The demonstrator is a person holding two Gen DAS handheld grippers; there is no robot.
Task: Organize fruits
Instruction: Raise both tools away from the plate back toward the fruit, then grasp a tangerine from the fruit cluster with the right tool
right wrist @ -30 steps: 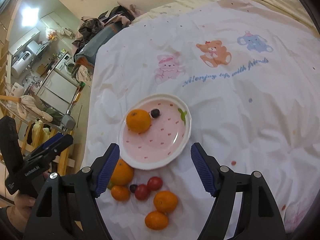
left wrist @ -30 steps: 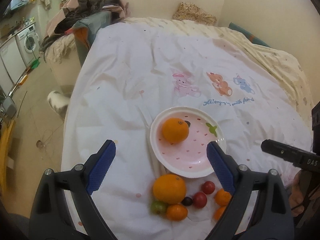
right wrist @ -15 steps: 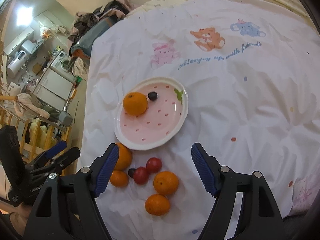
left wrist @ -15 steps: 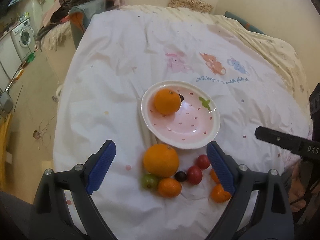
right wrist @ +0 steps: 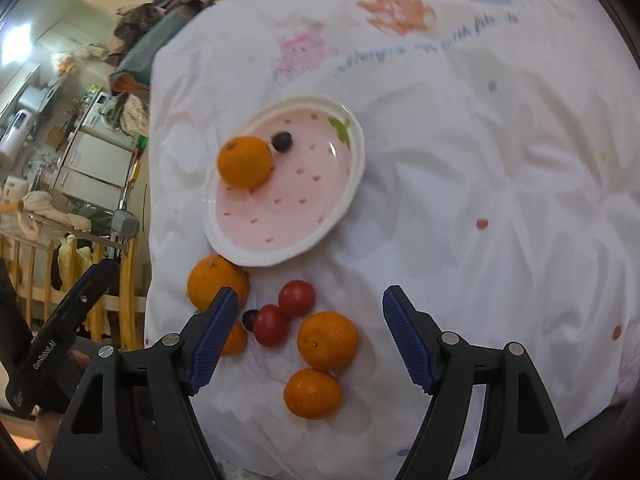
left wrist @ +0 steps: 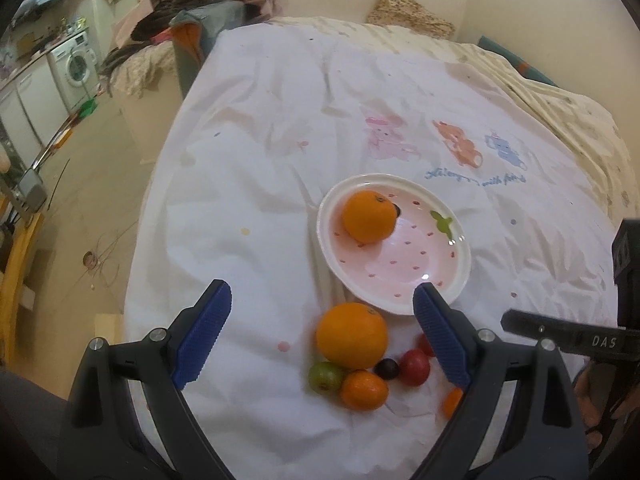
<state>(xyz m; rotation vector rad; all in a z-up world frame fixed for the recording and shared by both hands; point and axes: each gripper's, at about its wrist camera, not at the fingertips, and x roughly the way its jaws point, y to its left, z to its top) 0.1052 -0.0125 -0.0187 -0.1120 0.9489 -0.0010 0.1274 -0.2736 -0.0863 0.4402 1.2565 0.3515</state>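
**Fruit waits beside the plate, both tools empty**

Nearest, each view looks out between its own pair of blue-padded fingers. The right tool (right wrist: pixel 310 322) stands with its jaws spread and nothing between the pads; it hangs over the loose fruit, aimed steeply down. Just under it lie two small oranges (right wrist: pixel 327 340), touching one another, and left of them two red tomatoes (right wrist: pixel 296 298) with a dark grape (right wrist: pixel 250 318) tucked against the nearer one. The left tool (left wrist: pixel 322 334) is likewise wide open and empty, and frames a larger orange (left wrist: pixel 352 334), a small green fruit (left wrist: pixel 325 376) and another small orange (left wrist: pixel 364 390) pressed close under it.

Probably the fruits sit bunched because the soft white bed cover (left wrist: pixel 260 200) dips under them, so they roll together. That crowding matters: closing on one piece could nudge its neighbours.

Just beyond the cluster rests the pink strawberry-pattern plate (right wrist: pixel 348 196), its near rim almost touching the large orange. On it already lie one orange (right wrist: pixel 245 162) and one dark grape (right wrist: pixel 282 141), so the sorting seems early, with most fruit left on the bed.

Farther off, printed cartoon animals (left wrist: pixel 456 146) mark the cover, and a heap of clothes (left wrist: pixel 200 4) lies at the bed's far corner.
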